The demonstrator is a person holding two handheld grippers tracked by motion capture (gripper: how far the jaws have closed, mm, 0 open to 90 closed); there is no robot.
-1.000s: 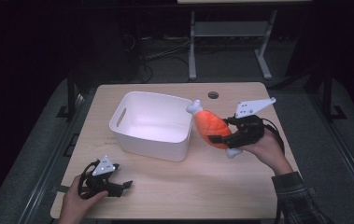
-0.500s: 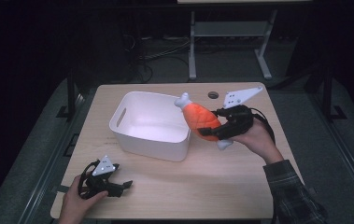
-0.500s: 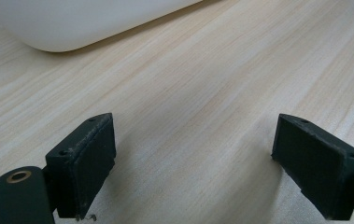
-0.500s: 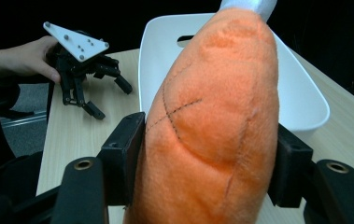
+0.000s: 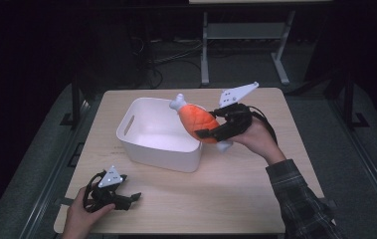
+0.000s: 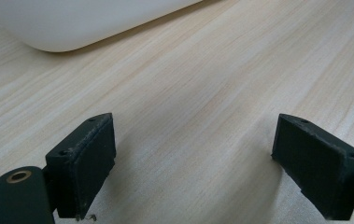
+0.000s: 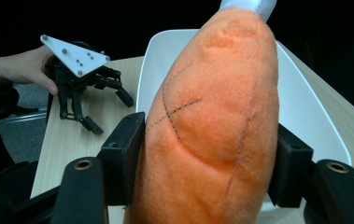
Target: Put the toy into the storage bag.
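Plush drumstick [image 5: 199,121] is held clear of the counter [image 5: 235,199] by the right gripper [image 5: 215,133], over the right-hand rim of the white bin [image 5: 146,149], which sits nr the middle of the counter, slightly twd the far-left corner. White bone end [image 5: 178,102] points up and left over the bin's inside; other white end pokes out below the gripper.

In the right gripper view the two pads are seen pressed into the orange body [image 7: 212,126] approx. at its widest part, jaws roughly half spread w/ the fabric bulging btwn them. Grip is judged firm.

Handling, as judged: item is soft, stuffed, light; not fragile, not slippery – pile fabric gives gd friction. It will squash under pressure, so a hold on the thick middle is preferred over the narrow bone ends, which could flop or slip out. No harm is expected if it is dropped into the bin from low height.

Left gripper [image 5: 121,198] is rested on the counter nr the near-left corner, held by the left hand [image 5: 79,216]; its jaws are spread wide w/ nothing btwn them, bare wood seen under them in the left gripper view.
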